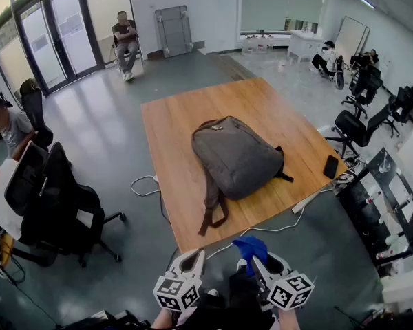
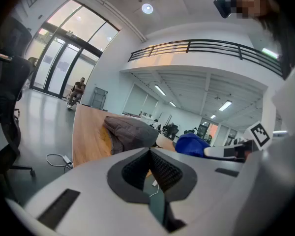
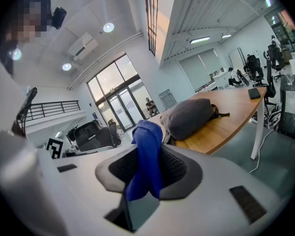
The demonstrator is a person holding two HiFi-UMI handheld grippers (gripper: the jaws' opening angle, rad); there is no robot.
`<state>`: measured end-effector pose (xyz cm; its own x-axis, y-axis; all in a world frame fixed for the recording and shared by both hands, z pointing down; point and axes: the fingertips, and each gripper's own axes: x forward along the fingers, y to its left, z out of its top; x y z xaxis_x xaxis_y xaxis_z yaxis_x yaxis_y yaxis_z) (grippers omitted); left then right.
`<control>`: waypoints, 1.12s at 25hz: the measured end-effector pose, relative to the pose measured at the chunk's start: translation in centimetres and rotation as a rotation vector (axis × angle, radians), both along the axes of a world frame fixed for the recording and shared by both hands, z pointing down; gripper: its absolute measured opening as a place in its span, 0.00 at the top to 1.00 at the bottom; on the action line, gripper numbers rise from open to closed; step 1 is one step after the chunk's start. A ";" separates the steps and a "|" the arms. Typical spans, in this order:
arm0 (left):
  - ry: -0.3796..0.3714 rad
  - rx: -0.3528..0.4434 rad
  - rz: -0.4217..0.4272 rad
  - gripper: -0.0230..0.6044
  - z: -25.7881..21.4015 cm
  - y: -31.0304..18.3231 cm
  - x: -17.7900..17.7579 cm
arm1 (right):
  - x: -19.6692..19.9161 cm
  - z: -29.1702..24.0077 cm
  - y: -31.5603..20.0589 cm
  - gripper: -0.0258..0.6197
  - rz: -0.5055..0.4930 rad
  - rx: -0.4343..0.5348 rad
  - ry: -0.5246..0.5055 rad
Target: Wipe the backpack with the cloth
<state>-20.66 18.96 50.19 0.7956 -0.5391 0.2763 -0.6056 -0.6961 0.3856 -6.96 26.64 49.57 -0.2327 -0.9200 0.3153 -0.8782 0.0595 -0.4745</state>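
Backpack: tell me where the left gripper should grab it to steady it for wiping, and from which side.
Probably the shoulder strap trailing toward the table's near edge: it is thin enough for the jaws, unlike the backpack's broad, rounded body. Bring the left gripper, which is shut and empty, in from that near edge.

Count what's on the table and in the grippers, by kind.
Backpack: 1
Black phone: 1
White power strip, at the table's near edge: 1
Blue cloth, clamped in the right gripper: 1
Total: 4
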 end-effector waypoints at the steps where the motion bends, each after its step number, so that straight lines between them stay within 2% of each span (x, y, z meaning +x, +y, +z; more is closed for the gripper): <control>1: 0.002 0.002 -0.003 0.97 0.0 -0.6 0.6 | 0.7 0.0 -0.8 0.77 -0.003 0.005 0.004; 8: -0.020 0.017 -0.058 0.97 0.5 -5.9 5.3 | 5.9 0.9 -7.5 0.77 -0.079 0.010 0.020; 13: -0.016 0.031 -0.139 0.97 -0.7 -10.7 9.3 | 8.3 2.6 -12.9 0.77 -0.223 -0.026 0.040; 18: -0.041 0.028 -0.183 0.97 -0.6 -13.6 13.3 | 8.9 5.2 -16.8 0.77 -0.397 -0.078 0.056; 23: -0.069 0.010 -0.262 0.97 0.2 -15.3 14.4 | 8.7 7.7 -19.7 0.77 -0.544 -0.116 0.088; 28: -0.106 -0.014 -0.305 0.97 1.0 -15.6 13.6 | 8.7 9.1 -21.5 0.77 -0.594 -0.145 0.080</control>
